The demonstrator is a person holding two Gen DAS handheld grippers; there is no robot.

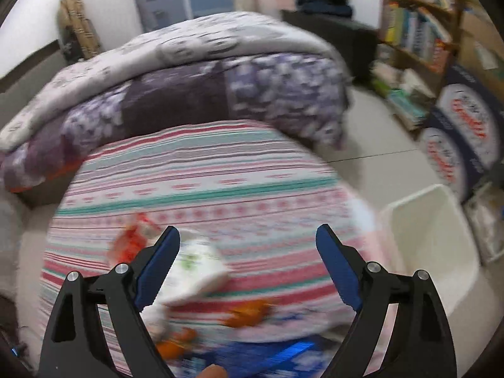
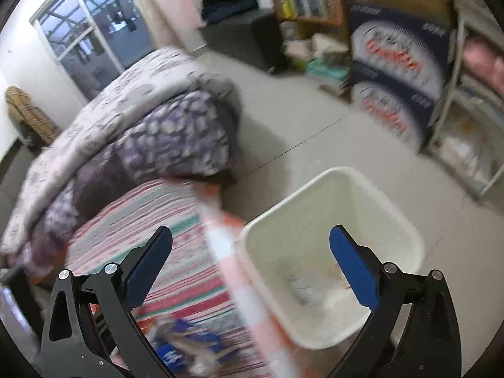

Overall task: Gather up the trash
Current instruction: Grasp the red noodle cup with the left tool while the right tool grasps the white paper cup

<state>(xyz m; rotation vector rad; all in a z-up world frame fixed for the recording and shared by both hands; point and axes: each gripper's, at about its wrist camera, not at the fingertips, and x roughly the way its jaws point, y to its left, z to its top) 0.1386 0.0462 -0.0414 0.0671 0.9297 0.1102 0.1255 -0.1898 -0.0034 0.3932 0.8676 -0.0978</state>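
Left gripper (image 1: 249,239): jaws wide open, holding nothing, above the striped bed (image 1: 220,170).
Right gripper (image 2: 250,242): jaws wide open, empty, over the white bin (image 2: 330,195).
Trash: blurred paper cup (image 1: 198,267) and wrappers (image 1: 132,242) on the bed; crumpled scraps (image 2: 302,286) lie inside the bin.
Bin: on the floor beside the bed.

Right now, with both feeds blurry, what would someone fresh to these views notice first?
The striped bedsheet fills the foreground, strewn with wrappers, with a white paper cup lying by the open left gripper. Beside the bed on the floor stands a white bin, with some crumpled bits at its bottom, under the open right gripper. A folded purple quilt is piled at the bed's far end.
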